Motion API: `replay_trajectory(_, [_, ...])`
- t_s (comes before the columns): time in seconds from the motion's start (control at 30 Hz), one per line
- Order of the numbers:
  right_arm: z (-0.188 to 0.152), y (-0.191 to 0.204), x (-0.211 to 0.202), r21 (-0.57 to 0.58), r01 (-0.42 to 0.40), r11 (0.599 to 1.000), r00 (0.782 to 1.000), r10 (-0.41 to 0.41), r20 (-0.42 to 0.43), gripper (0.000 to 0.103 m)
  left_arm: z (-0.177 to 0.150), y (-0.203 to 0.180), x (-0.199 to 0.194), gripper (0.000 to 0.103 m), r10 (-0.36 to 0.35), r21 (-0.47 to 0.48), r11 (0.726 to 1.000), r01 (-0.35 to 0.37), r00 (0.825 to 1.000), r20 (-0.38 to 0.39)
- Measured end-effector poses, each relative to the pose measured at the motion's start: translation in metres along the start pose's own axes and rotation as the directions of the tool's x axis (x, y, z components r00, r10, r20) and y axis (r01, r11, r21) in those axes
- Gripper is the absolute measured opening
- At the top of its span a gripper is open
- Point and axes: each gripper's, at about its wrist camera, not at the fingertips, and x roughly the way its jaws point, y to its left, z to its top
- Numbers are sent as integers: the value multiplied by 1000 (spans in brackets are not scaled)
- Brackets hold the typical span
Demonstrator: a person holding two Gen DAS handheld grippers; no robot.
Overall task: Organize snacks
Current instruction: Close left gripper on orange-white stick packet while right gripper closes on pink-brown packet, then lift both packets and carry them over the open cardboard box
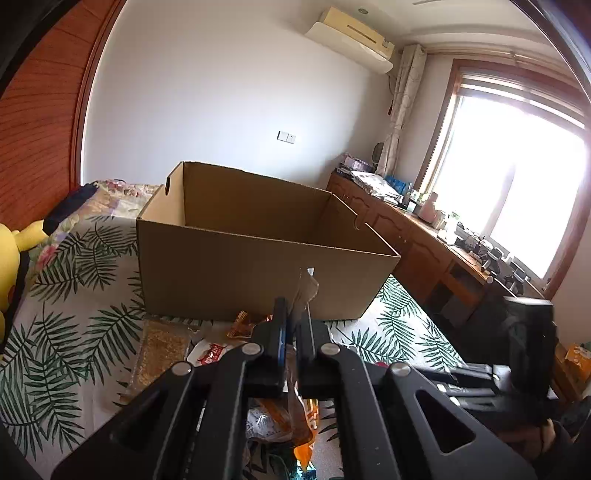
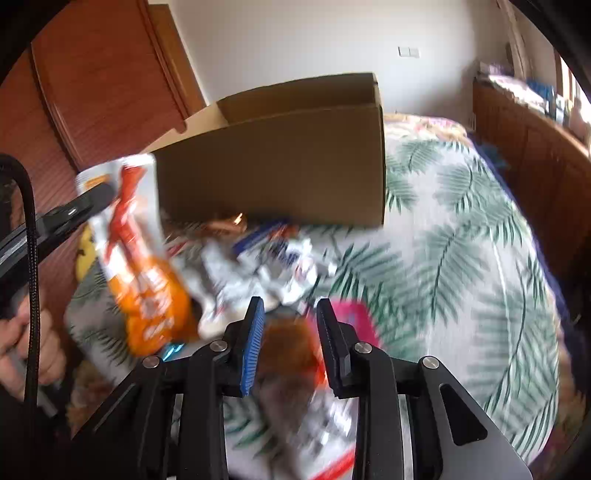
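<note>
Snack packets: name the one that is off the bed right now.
The orange-and-white snack bag, hanging pinched in the left tool beside the cardboard box. The other packets lie on the leaf-print bedspread; the right tool is open above them.

I was working in a home bedroom: a bed (image 1: 74, 295) with a palm-leaf sheet lay under me, a yellow plush toy (image 1: 9, 258) sat at its edge, an air conditioner (image 1: 351, 35) hung on the wall, and a curtained window (image 1: 517, 177) lit a cluttered wooden counter (image 1: 424, 236).
</note>
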Motion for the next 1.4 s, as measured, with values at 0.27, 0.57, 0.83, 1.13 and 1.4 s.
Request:
replay_trajectory(0.27, [-28, 7, -4, 60, -5, 998, 999, 7, -42, 56, -1, -3, -2, 0, -9, 1, 1000, 9, 1000, 3])
replay_trajectory(0.57, [-30, 1, -21, 129, -33, 991, 999, 34, -5, 60, 0, -3, -4, 0, -8, 3, 1000, 8, 1000, 4])
replay_trajectory(0.83, [-36, 2, -11, 146, -26, 989, 999, 30, -27, 61, -2, -7, -2, 0, -15, 6, 1000, 15, 1000, 1])
replay_trajectory(1.13, [-9, -1, 15, 149, 25, 989, 999, -22, -27, 63, 2, -11, -6, 0, -39, 10, 999, 39, 999, 11])
replay_trajectory(1.4, [4, -1, 49, 121, 80, 989, 994, -70, -80, 58, 9, -23, -17, 0, -68, 36, 997, 67, 997, 25])
